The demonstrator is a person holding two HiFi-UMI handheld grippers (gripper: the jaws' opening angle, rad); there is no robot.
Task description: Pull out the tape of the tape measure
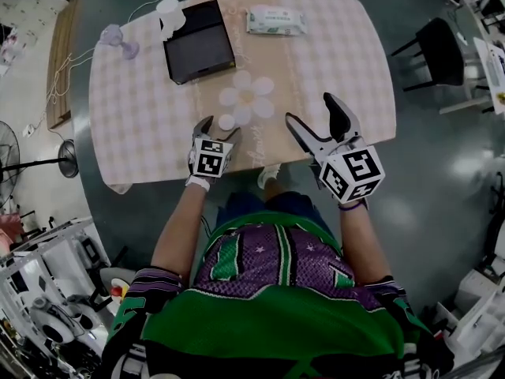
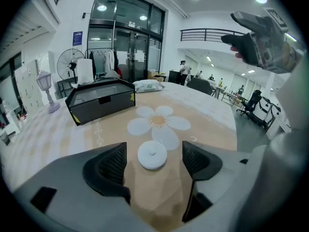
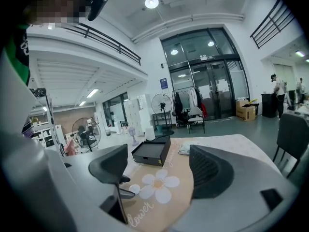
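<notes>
White, round and flat, the plastic tape measure (image 1: 226, 121) lies on the pale checked table (image 1: 347, 46), just beside a printed white daisy (image 1: 248, 97). The left gripper (image 1: 218, 130) sits low over it with its black ribbed fingers (image 2: 111, 166) spread. The disc is between their tips and touches neither. Cursive lettering (image 3: 137, 210) on the cloth shows "lower". The right gripper (image 1: 311, 109) hovers over the table's near edge, its fingers (image 3: 210, 170) wide apart and empty.
</notes>
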